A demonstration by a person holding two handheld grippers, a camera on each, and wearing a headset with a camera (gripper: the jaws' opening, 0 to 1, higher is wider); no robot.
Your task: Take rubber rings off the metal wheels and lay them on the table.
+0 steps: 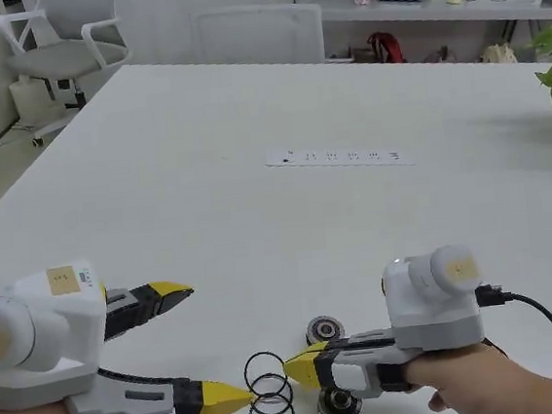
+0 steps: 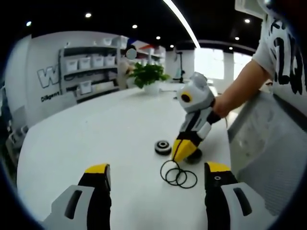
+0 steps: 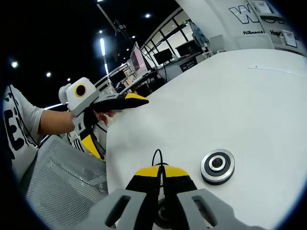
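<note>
Right gripper view puts my right gripper (image 3: 160, 171) clenched, jaws pressed together on a thin black rubber ring (image 3: 157, 157) whose loop pokes up just past the yellow tips. Directly beneath the jaws sits a small round metal wheel (image 1: 339, 406). I judge the ring is either being pulled off it or about to be laid down; I cannot tell which. To do this well I would carry the ring clear of the wheel and lower it flat beside the pile of loose black rings (image 1: 271, 395) on the white table (image 1: 251, 151). Only then would I let go, so it neither springs away nor tangles with the others. A second metal wheel with a dark band (image 3: 218, 166) rests just beside, apart from the jaws. My left gripper (image 1: 211, 344) is released and empty, jaws spread wide. Both grippers sit low over the near edge, tips facing each other across the rings. My right hand (image 1: 478, 378) is behind its gripper, and a black cable (image 1: 551, 322) trails rightward.
</note>
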